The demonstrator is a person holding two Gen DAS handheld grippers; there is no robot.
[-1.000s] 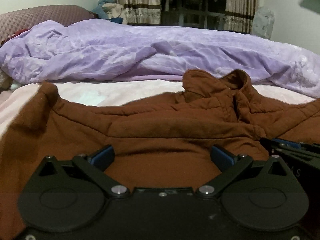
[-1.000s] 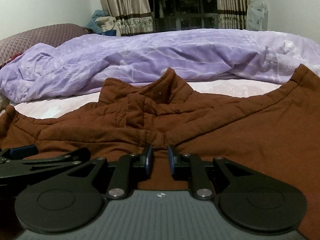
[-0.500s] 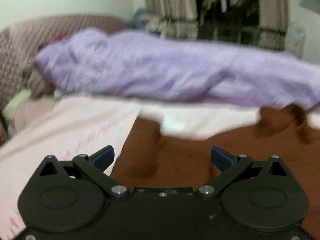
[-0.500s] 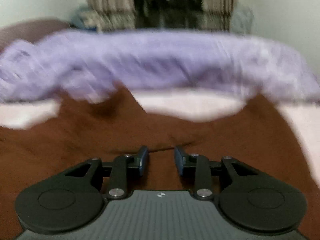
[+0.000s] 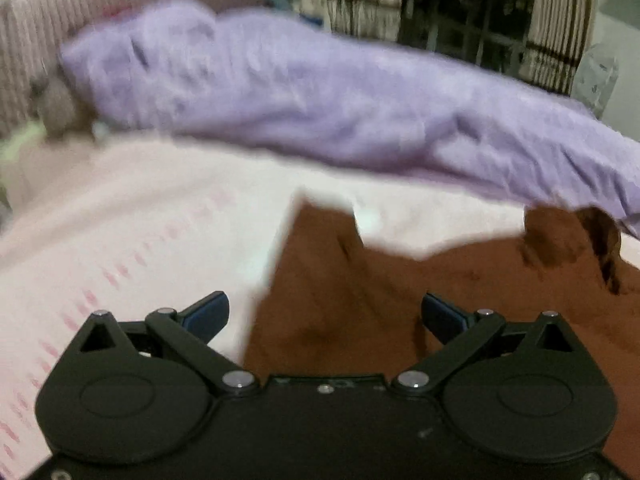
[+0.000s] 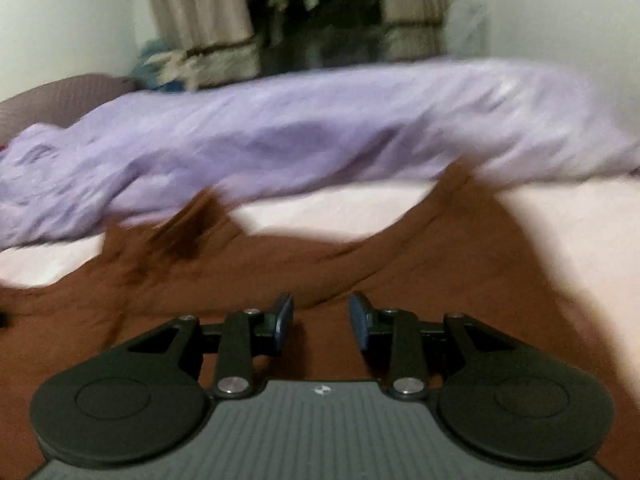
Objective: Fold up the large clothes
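Observation:
A large brown quilted jacket (image 5: pixel 460 292) lies spread on the bed; it also fills the lower half of the right wrist view (image 6: pixel 360 256). Its collar (image 6: pixel 192 224) stands up at the far side. My left gripper (image 5: pixel 324 316) is wide open and empty over the jacket's left edge, one finger over the sheet. My right gripper (image 6: pixel 320 320) is partly open and empty, just above the jacket's right part. Both views are blurred by motion.
A crumpled lilac duvet (image 5: pixel 320 100) lies across the far side of the bed. The pale pink sheet (image 5: pixel 120 232) shows to the left of the jacket and to the right of it (image 6: pixel 560 248). A padded headboard (image 5: pixel 24 40) stands far left. Curtains (image 6: pixel 200 20) hang behind.
Both grippers have moved apart, the left one leftward to the jacket's left edge and the right one rightward. The right gripper's jaws have opened a little wider. The left stayed wide open.

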